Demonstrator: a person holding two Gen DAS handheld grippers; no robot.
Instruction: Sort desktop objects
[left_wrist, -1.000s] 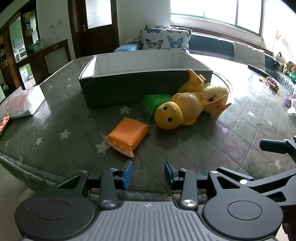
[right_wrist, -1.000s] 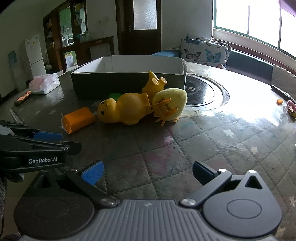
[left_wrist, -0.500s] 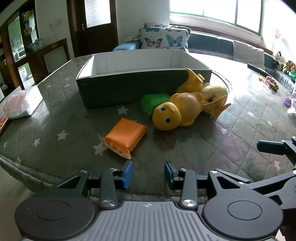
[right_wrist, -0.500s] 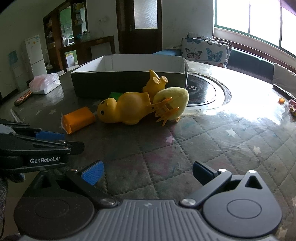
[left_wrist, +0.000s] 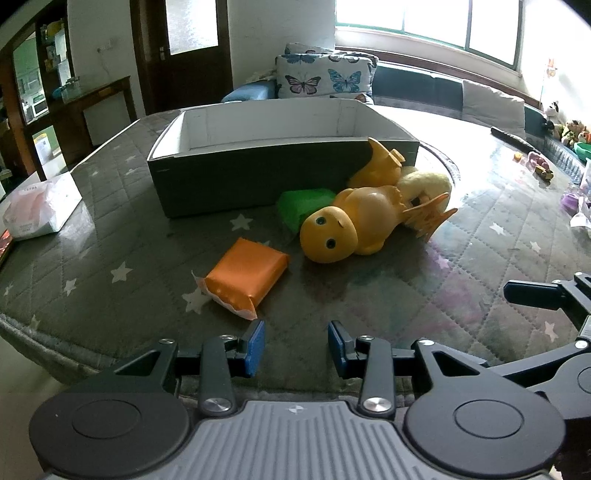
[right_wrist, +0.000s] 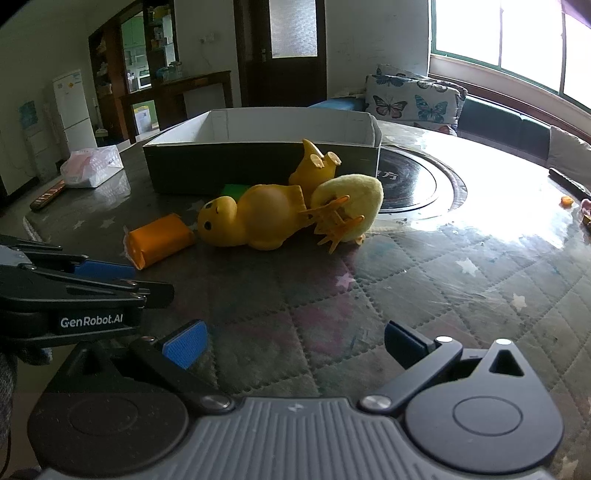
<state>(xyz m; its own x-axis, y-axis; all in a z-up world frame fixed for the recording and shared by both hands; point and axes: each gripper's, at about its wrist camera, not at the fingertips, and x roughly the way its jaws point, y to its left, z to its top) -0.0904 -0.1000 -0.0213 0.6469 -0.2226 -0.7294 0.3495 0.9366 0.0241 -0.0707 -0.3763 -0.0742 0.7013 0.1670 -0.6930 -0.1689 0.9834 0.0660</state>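
Your left gripper (left_wrist: 295, 345) hangs low at the near edge of the table (left_wrist: 461, 295), jaws apart and holding nothing; your right gripper (right_wrist: 295, 345) sits beside it, jaws spread wider, also bare. Just ahead of the left fingers lies the orange packet (left_wrist: 245, 277), flat on the quilted cover. Beyond it the yellow doll (left_wrist: 354, 229) lies on its side, resting against a green block (left_wrist: 303, 206), a plush chick (left_wrist: 424, 184) and a second yellow toy (left_wrist: 380, 166). Behind all of these stands the open box (left_wrist: 229, 177), with nothing visible inside. You seem to be at the approach step, nothing sorted yet. The packet looks like the natural first pick: ease the left jaws forward around its short sides, close, then lift over the box wall.
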